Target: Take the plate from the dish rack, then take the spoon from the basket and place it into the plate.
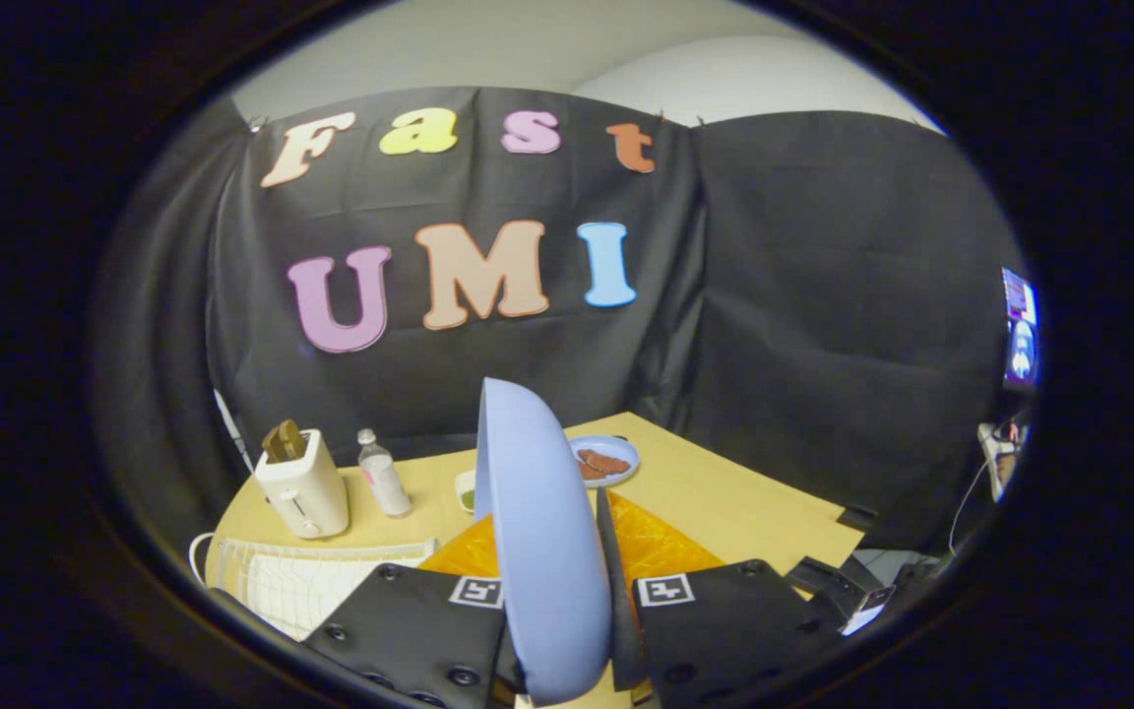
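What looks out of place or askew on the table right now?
Nothing spilled or damaged. The blue plate stands on edge, but only because the gripper has it clamped between its fingers, lifted above the orange mat. The toaster, bottle and the small plate of food beyond it sit upright.

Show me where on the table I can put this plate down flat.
The hand-held gripper grips the blue plate on edge. Bare table lies right of the orange mat. Toaster, bottle and food plate crowd the far side; white rack sits left.
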The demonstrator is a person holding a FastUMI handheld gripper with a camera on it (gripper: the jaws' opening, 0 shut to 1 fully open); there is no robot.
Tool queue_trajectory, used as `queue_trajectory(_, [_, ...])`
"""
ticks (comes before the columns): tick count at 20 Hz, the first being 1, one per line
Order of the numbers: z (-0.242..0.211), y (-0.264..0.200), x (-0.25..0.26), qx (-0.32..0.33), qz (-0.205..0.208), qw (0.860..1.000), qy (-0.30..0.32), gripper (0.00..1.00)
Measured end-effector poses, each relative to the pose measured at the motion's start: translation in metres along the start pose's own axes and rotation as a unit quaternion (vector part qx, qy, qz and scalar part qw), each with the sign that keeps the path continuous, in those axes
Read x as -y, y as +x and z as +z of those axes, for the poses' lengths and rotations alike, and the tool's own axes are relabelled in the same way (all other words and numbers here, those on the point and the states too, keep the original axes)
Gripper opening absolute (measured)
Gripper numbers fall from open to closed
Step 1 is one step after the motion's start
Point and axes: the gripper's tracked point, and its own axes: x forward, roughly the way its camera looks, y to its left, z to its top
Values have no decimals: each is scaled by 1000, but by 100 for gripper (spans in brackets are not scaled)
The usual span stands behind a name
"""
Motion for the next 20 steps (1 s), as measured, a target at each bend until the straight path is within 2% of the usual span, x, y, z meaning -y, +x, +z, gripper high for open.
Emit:
queue_trajectory(5, [-28,3,65,-25,-55,998,37,34])
queue_trajectory(8, [-66,6,92,-69,-74,993,68,34])
queue_trajectory(13, [-130,16,109,-143,-78,977,135,34])
queue_trajectory(20, [-190,41,115,-214,-79,959,166,34])
